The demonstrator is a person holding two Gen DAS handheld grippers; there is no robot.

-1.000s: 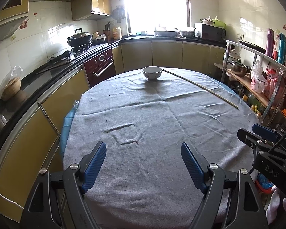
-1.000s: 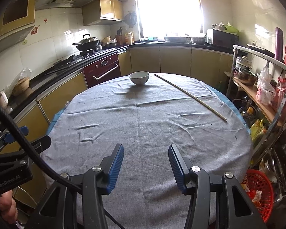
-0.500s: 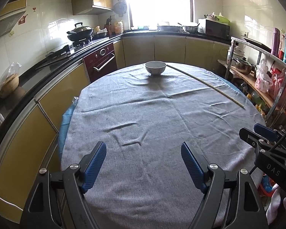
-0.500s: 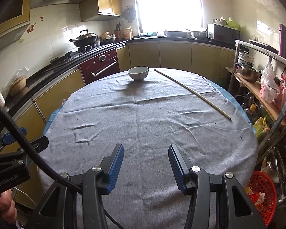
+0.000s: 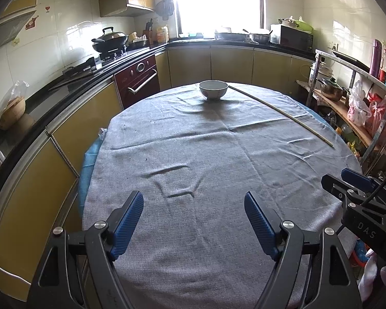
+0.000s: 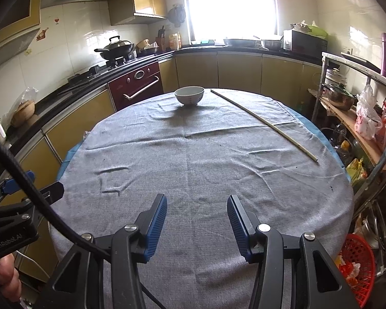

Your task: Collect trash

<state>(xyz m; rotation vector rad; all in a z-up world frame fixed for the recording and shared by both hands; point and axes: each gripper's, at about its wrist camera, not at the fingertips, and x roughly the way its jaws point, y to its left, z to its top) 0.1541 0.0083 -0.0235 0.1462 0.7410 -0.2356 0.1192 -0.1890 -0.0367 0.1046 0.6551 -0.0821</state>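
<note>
We hold the left gripper (image 5: 194,200) with its jaws spread wide and nothing between them, and the right gripper (image 6: 196,204) with its jaws parted more narrowly, also with nothing between them. Against a second ago both gaps are unchanged, while both grippers have eased forward over the table, so the near cloth edge has slid under the jaws and the bowl sits larger ahead. Directly beneath and ahead of both jaws: grey tablecloth (image 5: 218,154), creased, with small dark specks ahead of the left jaws. Far ahead of the jaws, at the cloth's far edge: white bowl (image 5: 213,89), upright. Ahead and to the right of the jaws: long thin stick (image 5: 283,112), lying flat on the cloth, running from just beside the bowl toward the right rim. Low to the right of the right jaws, off the table: red basket (image 6: 360,265) holding scraps, the only trash we can see. Beyond the table: yellow cabinets (image 5: 231,61), dark red oven (image 5: 139,79), wok (image 5: 109,41) on the stove to the left, bright window (image 5: 218,0), microwave (image 5: 292,37), and a metal shelf rack (image 5: 347,97) to the right.
</note>
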